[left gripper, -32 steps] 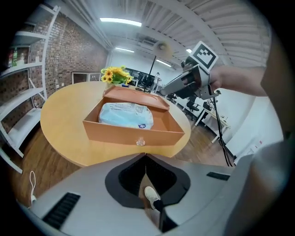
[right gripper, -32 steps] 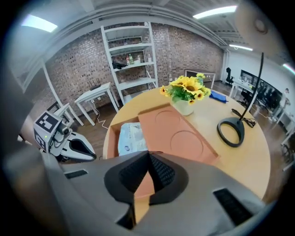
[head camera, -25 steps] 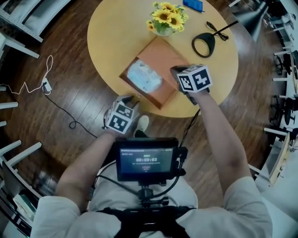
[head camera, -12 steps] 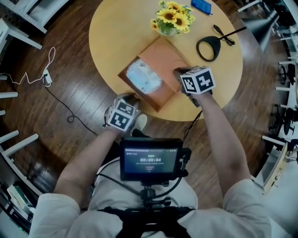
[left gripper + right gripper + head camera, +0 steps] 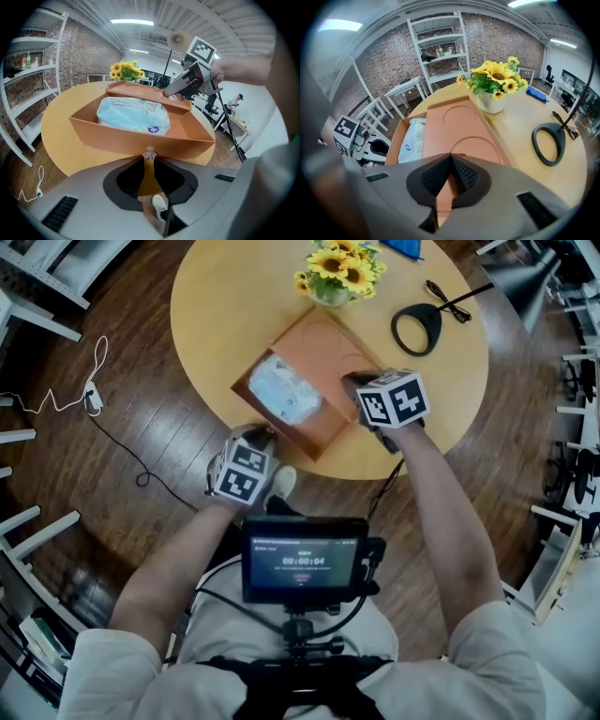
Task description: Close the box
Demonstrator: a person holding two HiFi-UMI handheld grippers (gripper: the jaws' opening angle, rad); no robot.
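Observation:
An orange box [image 5: 281,434] stands open on the round wooden table [image 5: 216,296], with a blue-white packet [image 5: 278,390] inside. Its lid [image 5: 328,352] lies folded back toward the flowers. My right gripper [image 5: 354,382] sits at the lid's near edge, and in the right gripper view the lid [image 5: 464,126] runs in between the pads of my right gripper [image 5: 451,159], which are shut on it. My left gripper [image 5: 258,435] is at the table's edge, just short of the box's front wall [image 5: 136,136]. Its jaws are closing to a narrow gap, with nothing gripped between them that I can see.
A vase of sunflowers [image 5: 337,273] stands just behind the lid. A black ring-shaped lamp base [image 5: 415,327] and a blue object [image 5: 403,247] lie further right. White shelving [image 5: 440,42] surrounds the table and a cable [image 5: 94,409] trails on the floor. A monitor [image 5: 302,559] is mounted at my chest.
Both grippers stay in nearly the same places at the box. The head view has shifted slightly, and the lid still lies folded back.

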